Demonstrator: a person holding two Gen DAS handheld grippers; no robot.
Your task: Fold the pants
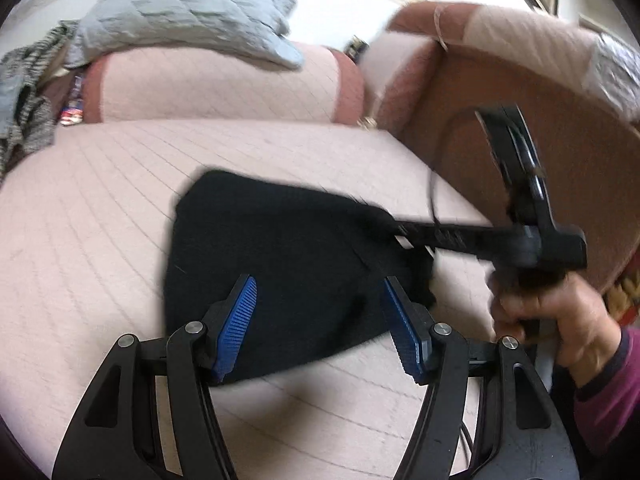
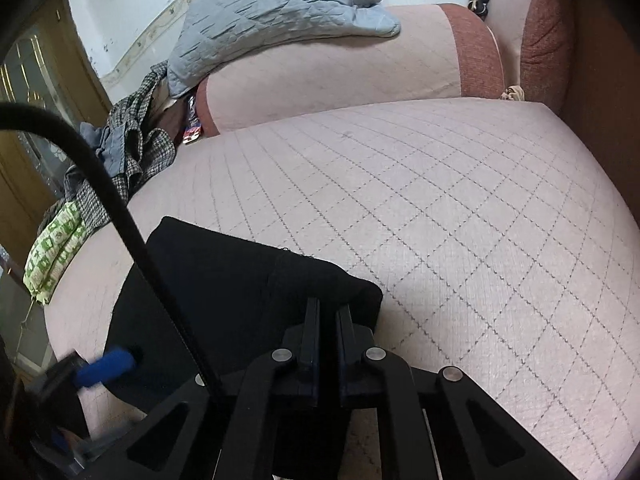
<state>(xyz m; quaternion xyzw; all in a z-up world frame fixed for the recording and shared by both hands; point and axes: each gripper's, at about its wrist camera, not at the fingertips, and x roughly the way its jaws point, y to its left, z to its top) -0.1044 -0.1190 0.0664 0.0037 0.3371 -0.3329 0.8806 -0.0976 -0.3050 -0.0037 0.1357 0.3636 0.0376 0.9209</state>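
The black pants (image 1: 280,264) lie folded into a compact bundle on the pink quilted sofa seat (image 1: 100,208). My left gripper (image 1: 320,312) is open, its blue pads on either side of the bundle's near part, just above it. My right gripper (image 2: 328,312) is shut on the pants (image 2: 224,280) at their right edge. In the left wrist view the right gripper (image 1: 396,232) reaches in from the right, pinching the bundle's right corner. In the right wrist view a blue pad of the left gripper (image 2: 106,364) shows at the lower left.
A grey quilted blanket (image 1: 188,8) lies on the sofa backrest (image 1: 224,84). Checked and grey clothes (image 2: 120,152) are piled at the left end, with a green-patterned cloth (image 2: 52,256). The brown armrest (image 1: 520,120) rises on the right. A black cable (image 2: 112,200) crosses the right wrist view.
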